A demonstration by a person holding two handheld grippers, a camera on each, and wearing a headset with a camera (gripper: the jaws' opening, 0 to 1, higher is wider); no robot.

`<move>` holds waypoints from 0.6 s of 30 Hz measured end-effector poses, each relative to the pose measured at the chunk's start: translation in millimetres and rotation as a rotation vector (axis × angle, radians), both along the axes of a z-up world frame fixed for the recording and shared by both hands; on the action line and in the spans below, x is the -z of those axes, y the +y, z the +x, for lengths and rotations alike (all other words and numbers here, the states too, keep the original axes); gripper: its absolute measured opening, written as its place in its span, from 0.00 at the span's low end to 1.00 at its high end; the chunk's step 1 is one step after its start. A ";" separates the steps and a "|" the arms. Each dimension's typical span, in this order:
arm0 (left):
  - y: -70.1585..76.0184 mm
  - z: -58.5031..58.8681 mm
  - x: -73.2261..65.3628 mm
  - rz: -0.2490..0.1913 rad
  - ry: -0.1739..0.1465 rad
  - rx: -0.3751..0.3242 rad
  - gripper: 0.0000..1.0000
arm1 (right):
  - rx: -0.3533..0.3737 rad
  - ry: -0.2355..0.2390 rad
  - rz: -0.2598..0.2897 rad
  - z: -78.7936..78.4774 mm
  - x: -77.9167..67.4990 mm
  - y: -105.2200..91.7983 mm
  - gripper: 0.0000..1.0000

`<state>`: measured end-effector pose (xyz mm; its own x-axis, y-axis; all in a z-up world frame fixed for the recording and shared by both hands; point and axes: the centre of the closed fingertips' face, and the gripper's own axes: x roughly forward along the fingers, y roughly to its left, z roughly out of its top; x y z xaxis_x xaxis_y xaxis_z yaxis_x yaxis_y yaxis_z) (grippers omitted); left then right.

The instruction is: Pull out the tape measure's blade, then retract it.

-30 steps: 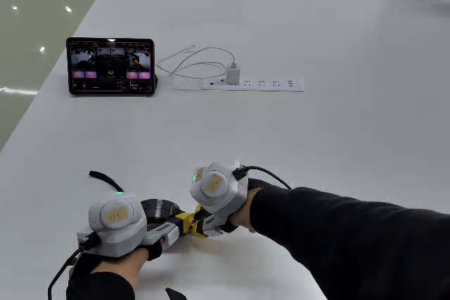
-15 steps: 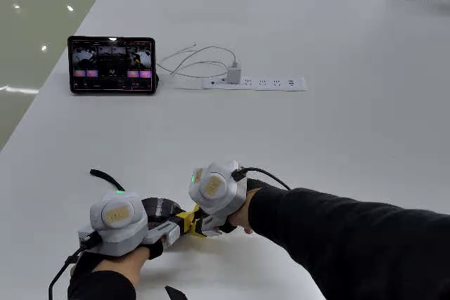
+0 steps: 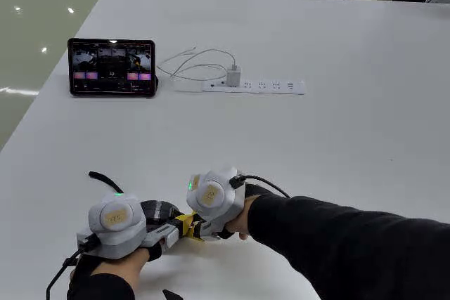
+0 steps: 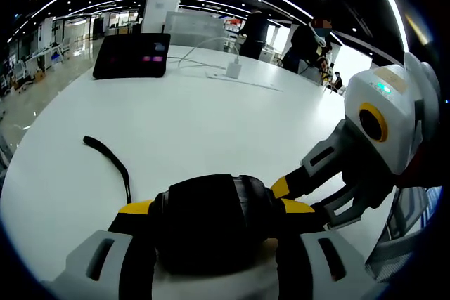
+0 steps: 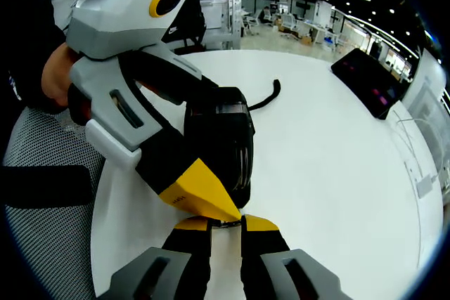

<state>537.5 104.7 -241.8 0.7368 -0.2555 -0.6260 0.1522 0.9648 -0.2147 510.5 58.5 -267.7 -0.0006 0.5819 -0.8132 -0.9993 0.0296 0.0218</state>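
We see the tape measure (image 4: 211, 233), a black case, clamped across its sides between the yellow-tipped jaws of the left gripper (image 4: 214, 206), low over the near left part of the white table (image 3: 316, 138); we cannot tell whether it touches the surface. In the head view its long axis runs left to right, and the blade mouth points right, towards the right gripper (image 5: 226, 224). That gripper's jaws are drawn narrow, pinched on the small metal blade tip (image 5: 229, 223) just at the mouth, with hardly any blade showing between tip and case. The two grippers' yellow tips stand just beside each other. The case's black wrist strap (image 3: 105, 179) trails on the table from the end away from the mouth, curving off to the far left. We can read no brand or writing on the case. The beige squares on top of both grippers carry marks too small to read. Well apart, at the far left, a tablet (image 3: 111, 67) stands upright with small coloured pictures on its screen, nothing legible. To its right a white power strip (image 3: 253, 84) lies with a charger (image 3: 233, 74) plugged in and a white cable (image 3: 197, 61) looped beside it.
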 end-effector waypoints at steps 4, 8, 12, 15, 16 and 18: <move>1.3 0.1 -3.4 -0.002 -0.001 0.004 0.64 | 0.019 0.005 0.009 2.4 -2.5 0.0 0.13; 3.5 0.5 -9.7 -0.002 -0.016 0.014 0.62 | 0.034 -0.001 0.032 2.5 -10.8 -0.2 0.13; 3.8 1.4 -14.0 0.007 -0.029 0.037 0.61 | 0.050 -0.004 0.044 4.4 -14.4 -3.9 0.14; 5.5 2.2 -17.3 0.008 -0.035 0.049 0.61 | 0.081 0.006 0.041 4.6 -15.5 -11.5 0.16; 6.1 1.8 -18.8 0.004 -0.036 0.053 0.62 | 0.087 0.006 0.041 4.8 -15.6 -13.7 0.15; 7.9 2.3 -19.6 0.000 -0.037 0.056 0.65 | 0.104 0.004 0.042 5.7 -16.2 -19.7 0.15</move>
